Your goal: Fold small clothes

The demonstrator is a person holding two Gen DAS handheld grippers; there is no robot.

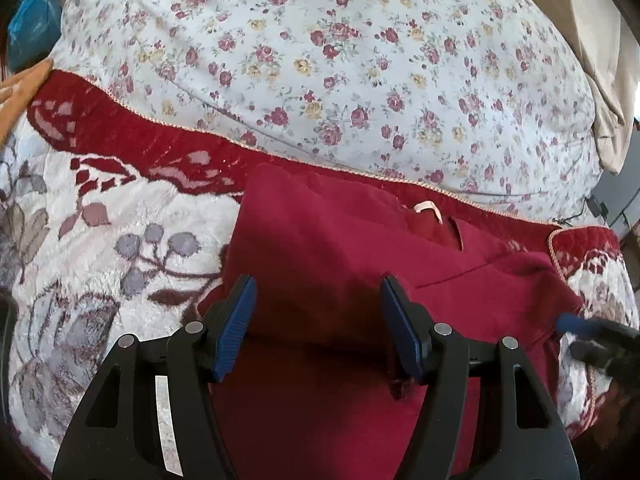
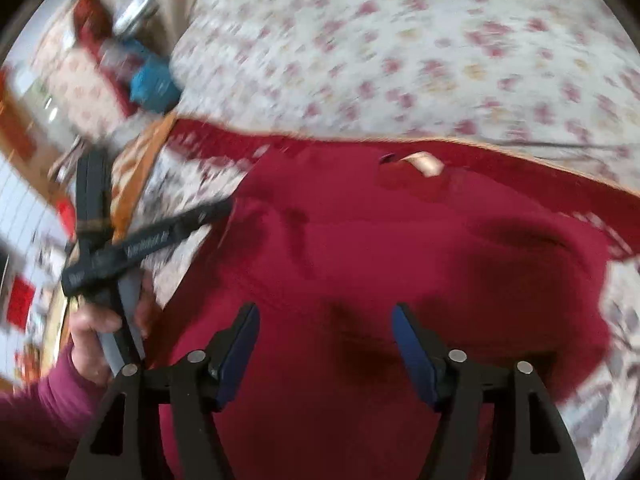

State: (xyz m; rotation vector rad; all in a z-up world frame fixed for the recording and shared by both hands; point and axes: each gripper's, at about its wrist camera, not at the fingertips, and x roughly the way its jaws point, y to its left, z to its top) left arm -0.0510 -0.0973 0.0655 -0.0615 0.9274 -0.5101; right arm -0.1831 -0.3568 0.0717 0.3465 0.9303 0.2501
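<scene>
Hovering over the red garment [image 1: 340, 248], both grippers' jaws apart, angled downward.

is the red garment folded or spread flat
Folded, at least partly: the red garment shows a layer lying across it with a diagonal edge, and it's bunched at the right.

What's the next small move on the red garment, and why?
Probably lower the right hand-held gripper onto the near edge of the red garment and pinch it. Both hand-held grippers stand open with nothing between the pads, the left included. The garment lies loosely bunched on the patterned blanket, pale neck label at the far side, so it seems not yet neatly folded.
</scene>
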